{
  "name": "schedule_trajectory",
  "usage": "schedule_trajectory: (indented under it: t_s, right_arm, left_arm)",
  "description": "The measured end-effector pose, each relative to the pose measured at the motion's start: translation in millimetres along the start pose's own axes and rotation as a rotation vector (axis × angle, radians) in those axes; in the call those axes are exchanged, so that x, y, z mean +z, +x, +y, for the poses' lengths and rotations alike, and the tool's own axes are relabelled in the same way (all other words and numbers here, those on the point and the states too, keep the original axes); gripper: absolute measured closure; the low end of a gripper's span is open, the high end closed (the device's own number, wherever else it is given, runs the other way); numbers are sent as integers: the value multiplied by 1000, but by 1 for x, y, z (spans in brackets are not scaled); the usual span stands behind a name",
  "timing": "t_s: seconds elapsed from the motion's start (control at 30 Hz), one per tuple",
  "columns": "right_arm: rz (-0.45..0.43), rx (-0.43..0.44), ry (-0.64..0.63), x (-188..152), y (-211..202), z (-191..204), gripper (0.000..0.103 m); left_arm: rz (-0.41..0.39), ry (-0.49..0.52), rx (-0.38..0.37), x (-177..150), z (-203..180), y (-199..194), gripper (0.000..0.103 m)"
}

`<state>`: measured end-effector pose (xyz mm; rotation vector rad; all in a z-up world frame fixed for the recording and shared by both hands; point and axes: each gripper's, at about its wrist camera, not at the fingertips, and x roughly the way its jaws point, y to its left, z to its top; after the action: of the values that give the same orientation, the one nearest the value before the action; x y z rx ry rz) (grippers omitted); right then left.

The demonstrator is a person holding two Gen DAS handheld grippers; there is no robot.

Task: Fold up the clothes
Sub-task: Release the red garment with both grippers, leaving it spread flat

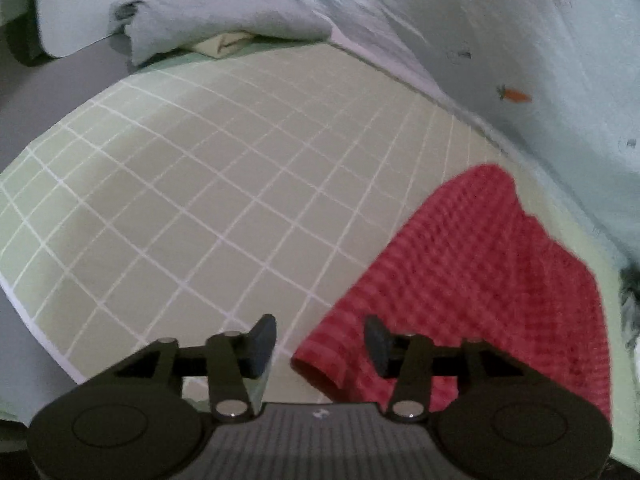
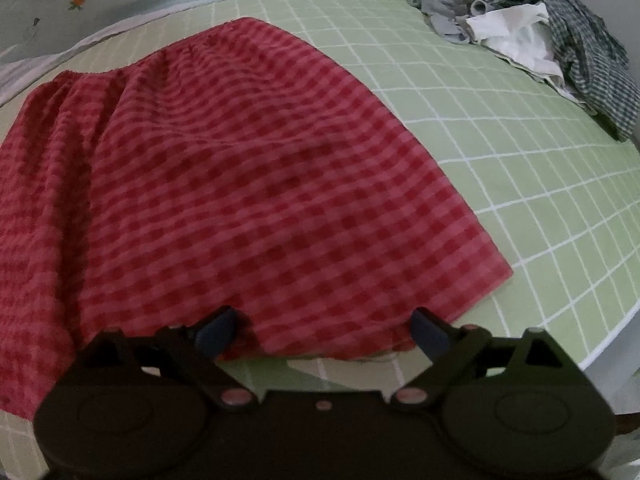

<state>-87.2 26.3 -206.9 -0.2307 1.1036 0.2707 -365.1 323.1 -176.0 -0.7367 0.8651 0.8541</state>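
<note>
A red and pink checked garment [image 2: 240,184] lies spread flat on the green grid-patterned bed sheet [image 2: 520,160]. In the left wrist view it [image 1: 472,280] lies to the right, with its near corner between the fingers. My left gripper [image 1: 320,340] is open, just above that corner. My right gripper [image 2: 324,332] is open wide at the garment's near hem, holding nothing.
A pile of clothes [image 2: 532,36], green checked, white and grey, lies at the far right of the bed. A pale blue quilt [image 1: 500,40] with a small carrot print bunches along the far side. The bed's edge [image 1: 24,300] drops off at the left.
</note>
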Motion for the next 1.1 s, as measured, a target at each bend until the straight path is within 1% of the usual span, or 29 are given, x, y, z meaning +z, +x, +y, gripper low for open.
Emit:
schedule_trajectory:
  t_s: [0.03,0.07,0.1,0.17,0.23,0.3,0.4,0.47,0.5,0.6,0.67,0.8,0.9,0.97,1.0,1.07,1.1]
  right_arm:
    - [1,2,-3,0,0,1,8]
    - [3,3,-7,0,-1,1,8]
    - [3,6,-9,0,-2,1,8]
    - [2,13,-13,1,-5,0,8]
    - [-27,31,-2,8,-8,-2,7]
    - [-55,49,8,14,-11,-4,5]
    - [-96,70,4,34,-8,-2,3]
    - [-118,68,-13,47,-5,0,2]
    - [-123,69,-22,53,-3,0,2]
    - [-122,83,-33,65,4,-5,2]
    - [-105,83,-17,64,8,-12,2]
    - [-96,48,39,47,4,-30,2]
    - [-113,65,18,27,-11,-35,2]
    - [-123,81,-37,12,-20,-29,3]
    - [-129,83,-67,4,-25,-25,3]
    - [-128,55,-97,-14,-32,-17,4]
    - [-118,64,-101,-20,-33,-16,4]
  left_arm:
    - [10,4,1,-1,-3,3,52]
    - [26,10,29,-2,-5,5,52]
    - [31,14,42,-2,-5,4,52]
    - [24,5,25,2,-3,-1,52]
    - [13,-1,11,8,-2,-6,48]
    - [-12,14,16,17,-6,-12,47]
    - [-35,43,16,24,-20,-16,45]
    - [-43,61,6,29,-31,-17,43]
    - [-47,70,1,31,-36,-17,40]
    - [-34,109,-7,31,-58,-15,40]
    - [-18,144,-21,28,-73,-14,40]
    - [9,235,-51,18,-103,-14,39]
    - [30,309,-68,7,-120,-12,37]
    - [49,351,-78,-2,-129,-10,37]
    - [57,367,-81,-7,-132,-10,37]
    - [73,393,-89,-15,-136,-8,37]
    - [80,403,-88,-19,-136,-8,37]
